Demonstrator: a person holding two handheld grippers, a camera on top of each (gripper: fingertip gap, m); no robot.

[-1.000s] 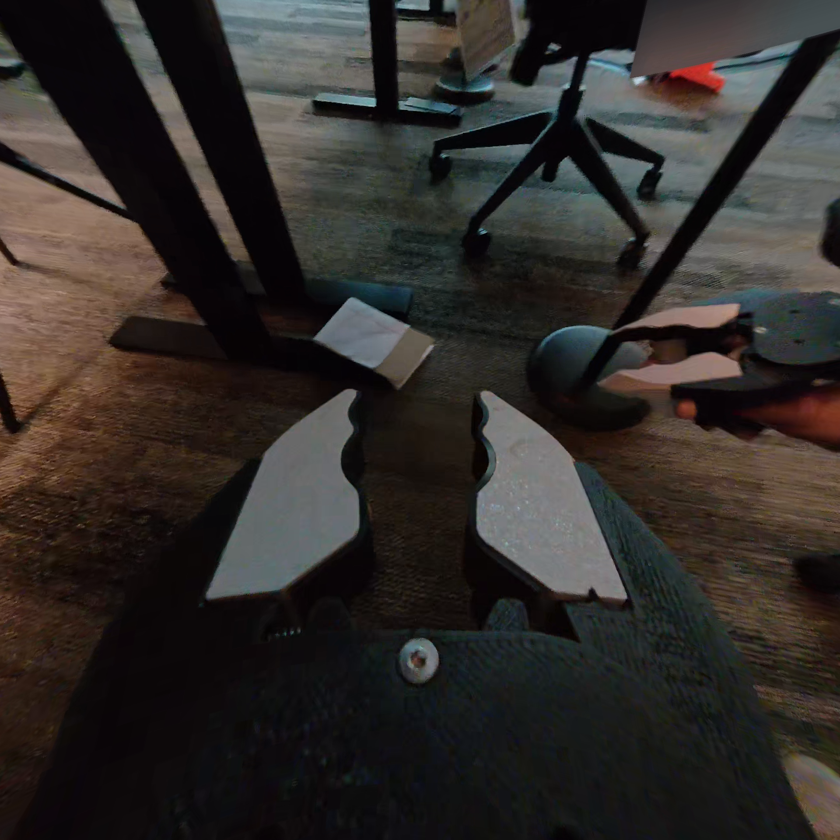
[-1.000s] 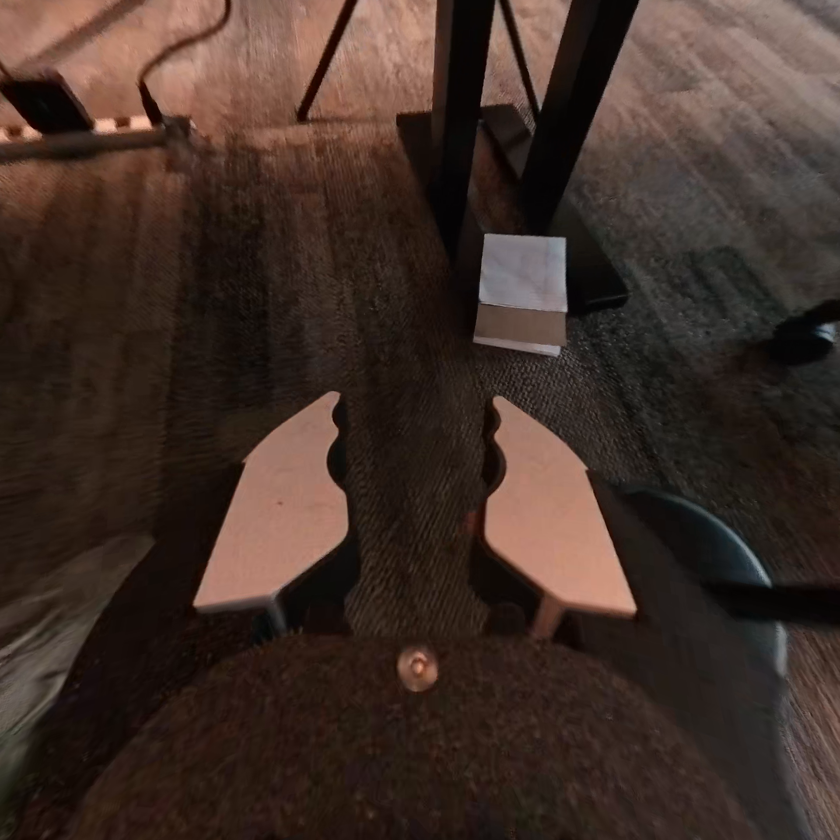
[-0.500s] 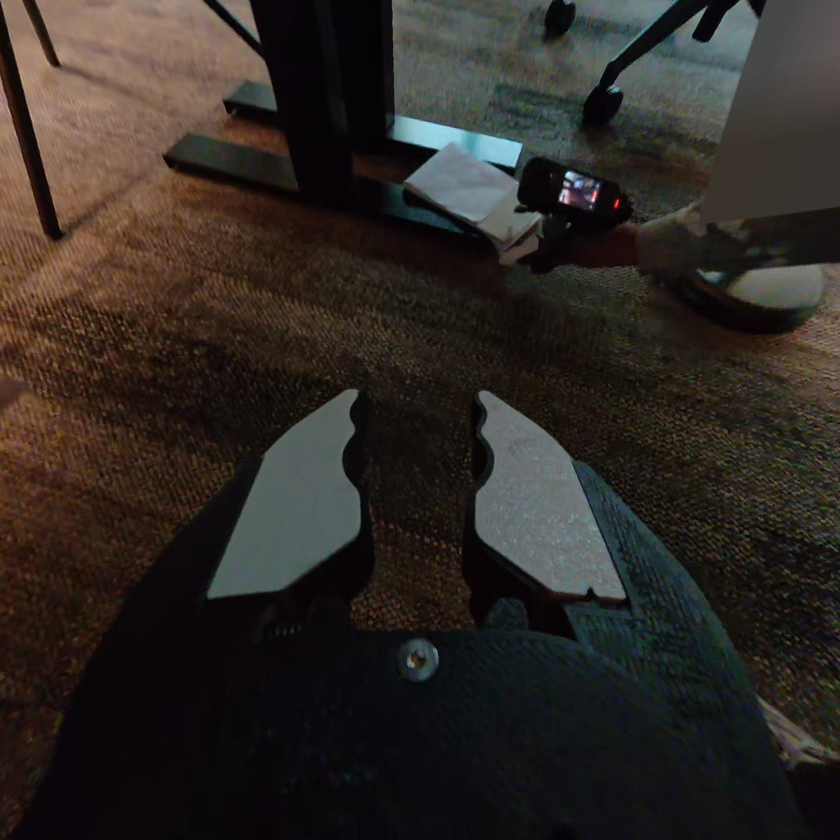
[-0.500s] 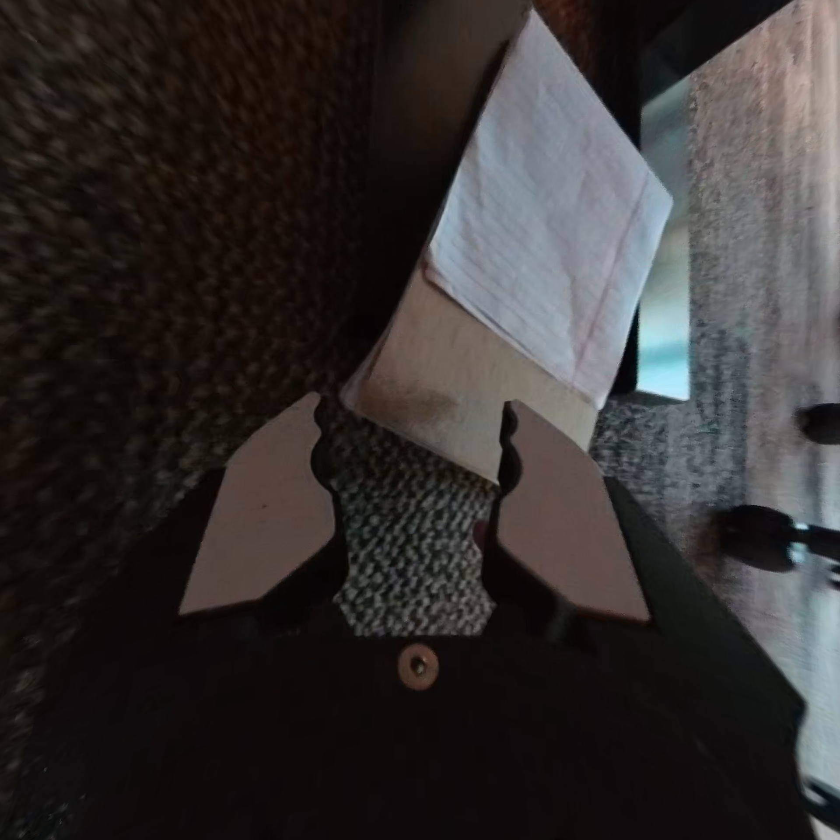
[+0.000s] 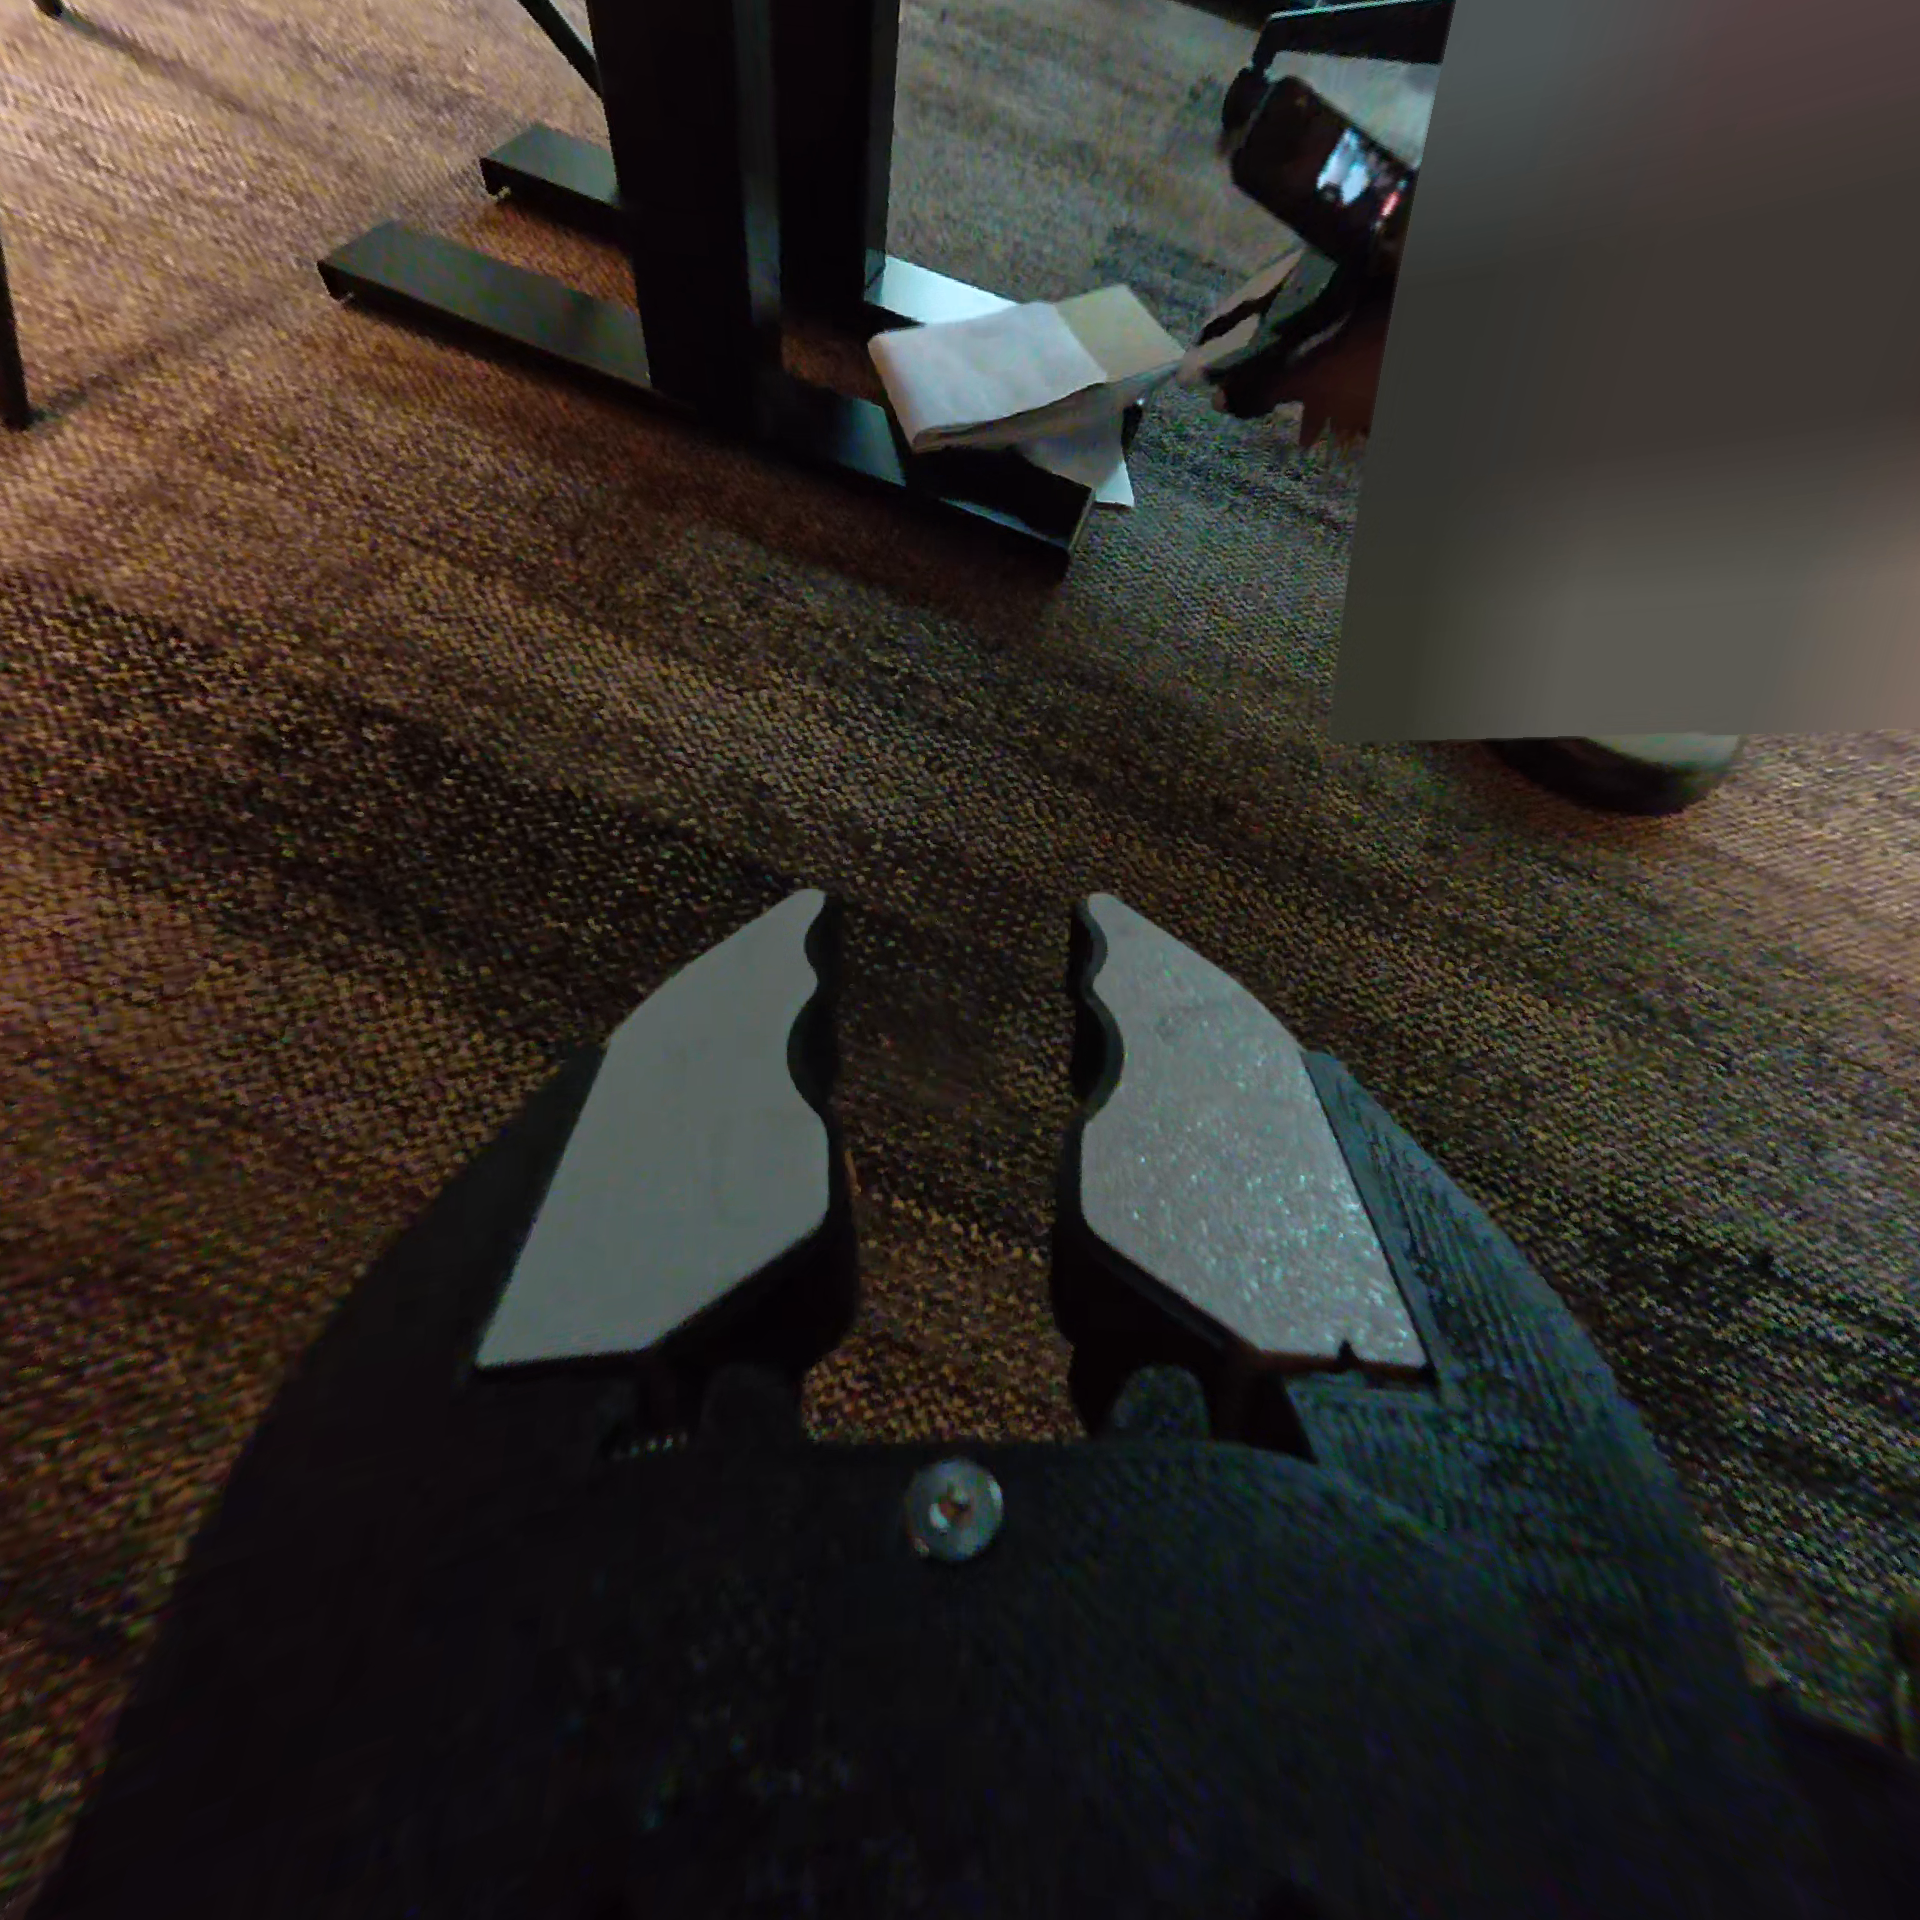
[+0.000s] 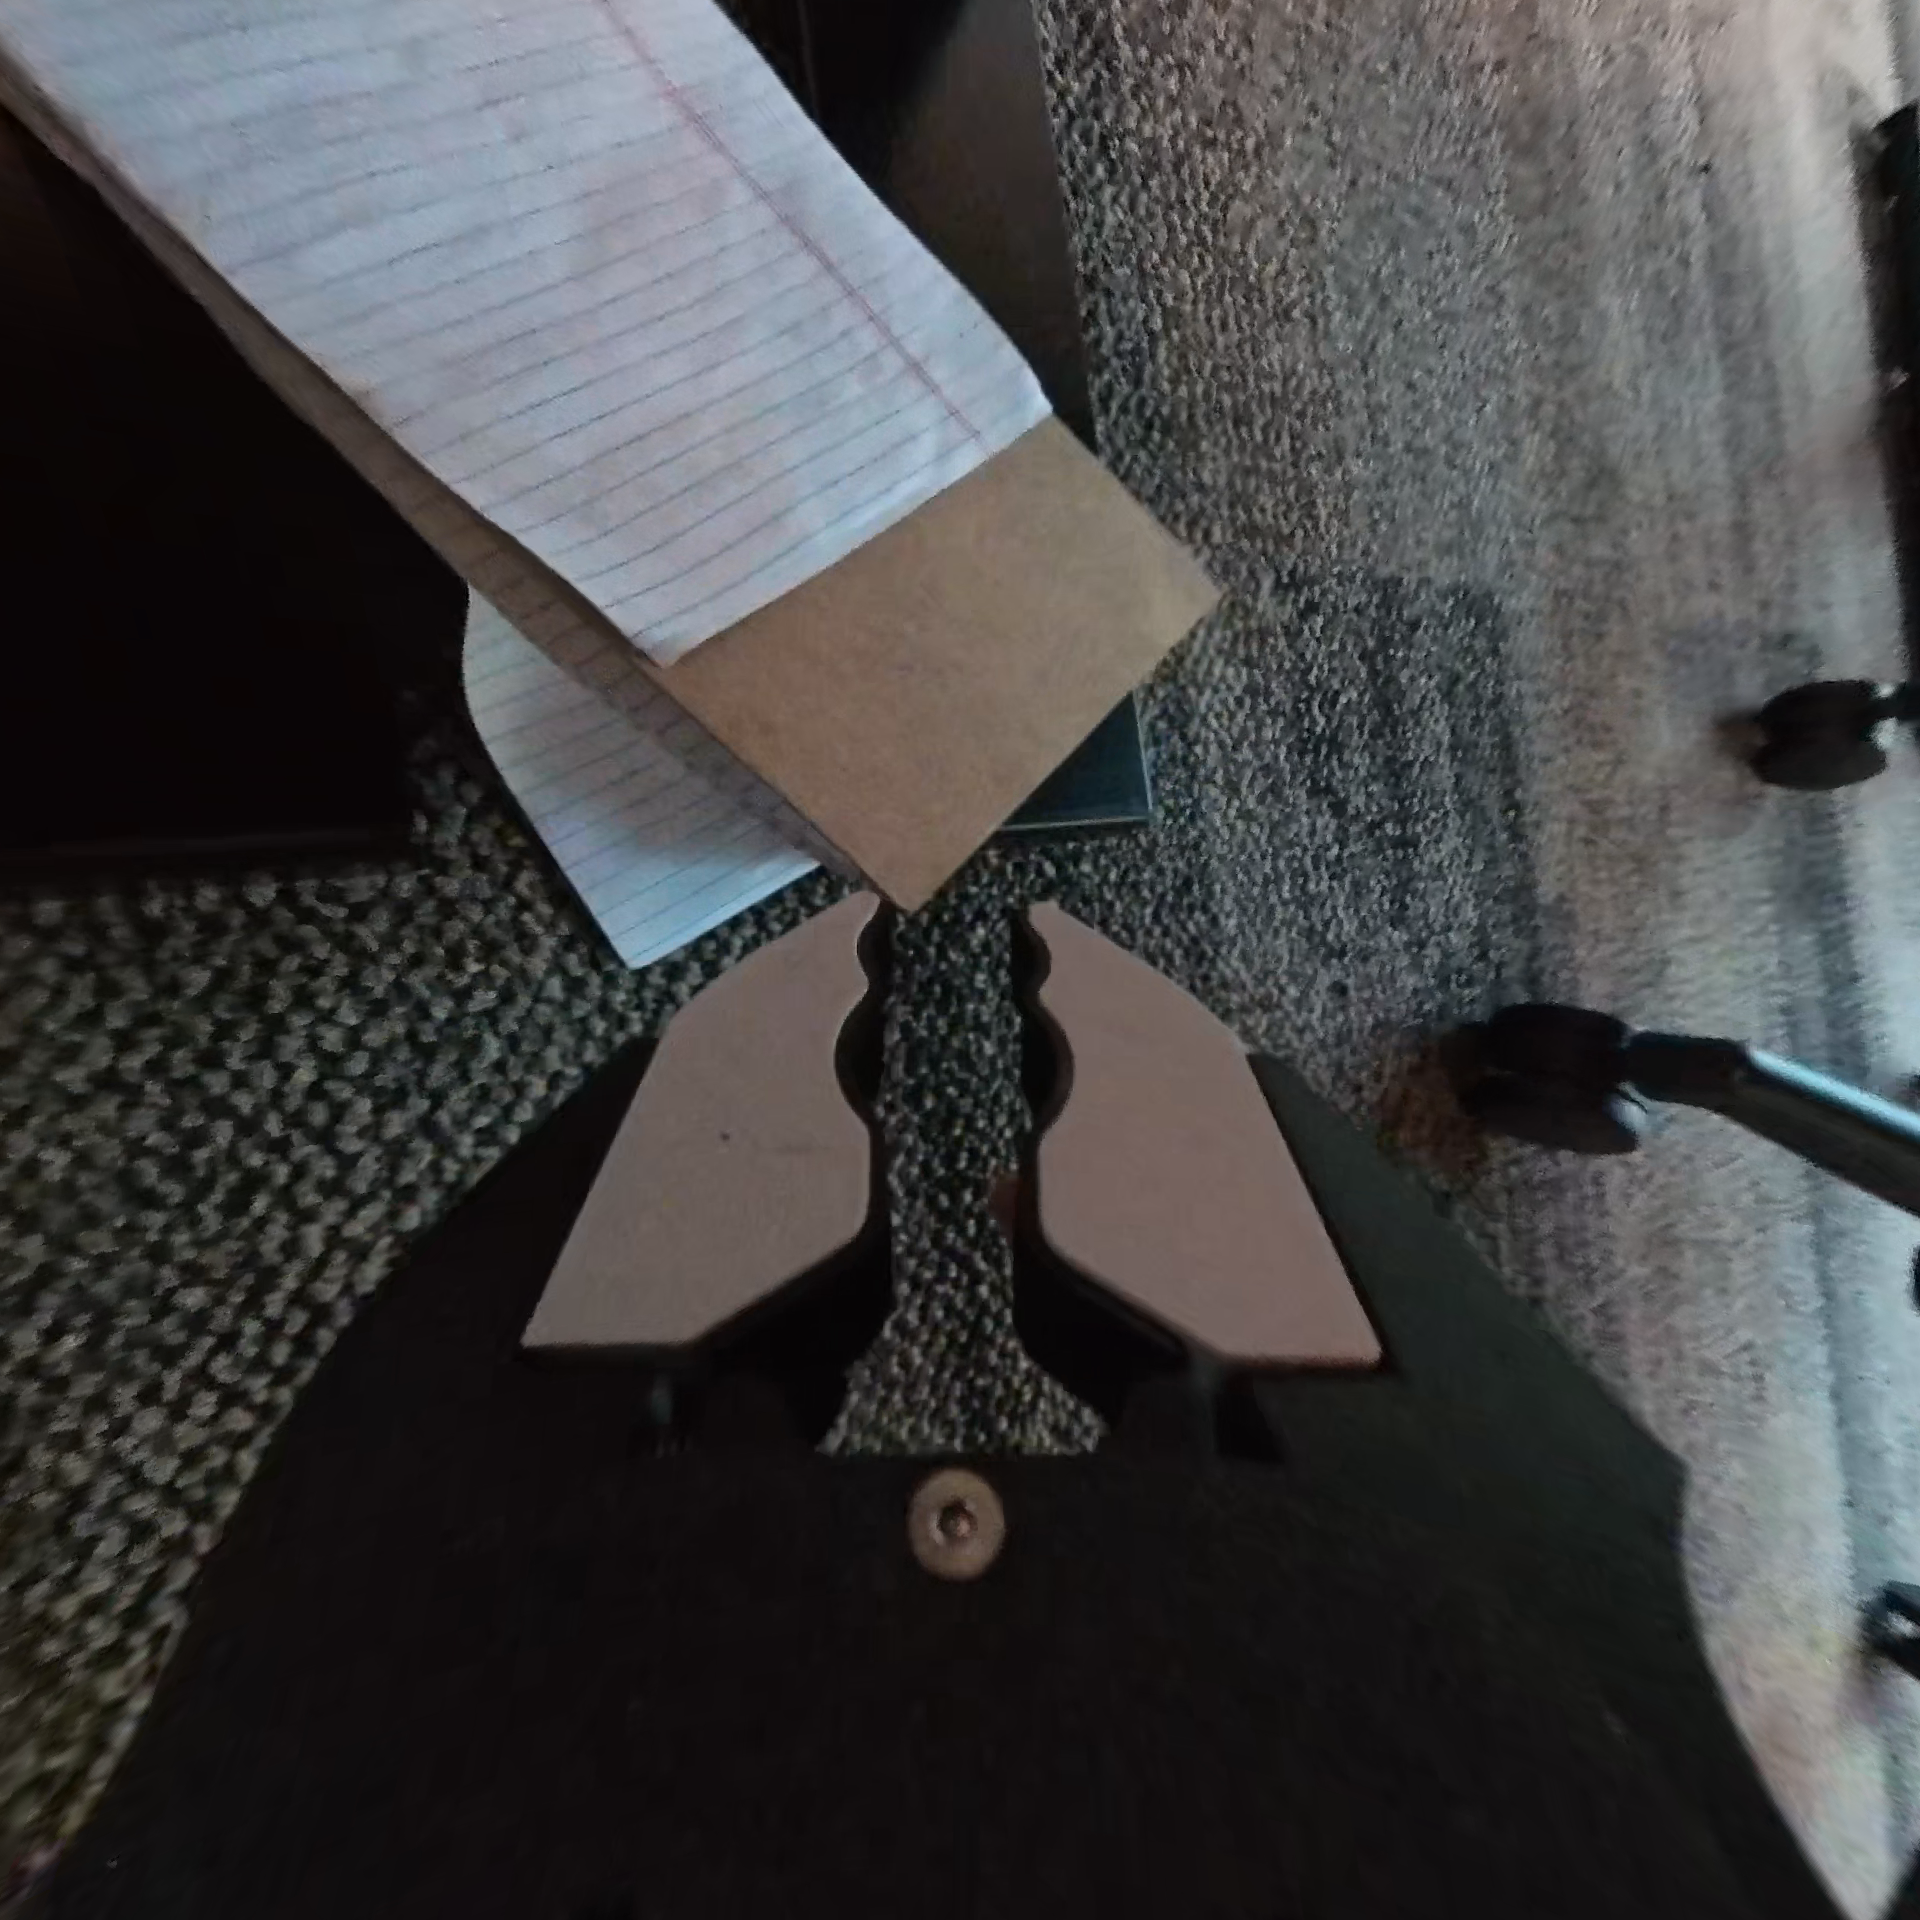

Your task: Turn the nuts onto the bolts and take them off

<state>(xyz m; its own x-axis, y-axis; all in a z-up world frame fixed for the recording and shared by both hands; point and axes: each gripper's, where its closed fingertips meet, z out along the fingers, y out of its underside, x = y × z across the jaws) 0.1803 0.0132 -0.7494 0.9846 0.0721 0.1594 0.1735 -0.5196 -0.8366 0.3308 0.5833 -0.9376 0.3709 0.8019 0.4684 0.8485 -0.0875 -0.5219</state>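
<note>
Right wrist view puts the right gripper [image 6: 951,920], fingers parted and empty, just at the cardboard corner of a light, floppy notepad [image 6: 727,540] — no nuts or bolts visible — best pinched by that stiffer backing; the left gripper [image 5: 948,925] gapes empty, well short of it.

Dim light. Carpet [image 5: 520,675] underfoot. Black desk foot [image 5: 665,343] ahead of fingers, lined notepad [image 6: 623,343] resting against it. Chair casters [image 6: 1538,1075] right.

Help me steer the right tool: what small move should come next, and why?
Probably ease the right tool forward and close it: the notepad's cardboard corner sits just at its open tips, above the carpet, not yet between them.
</note>
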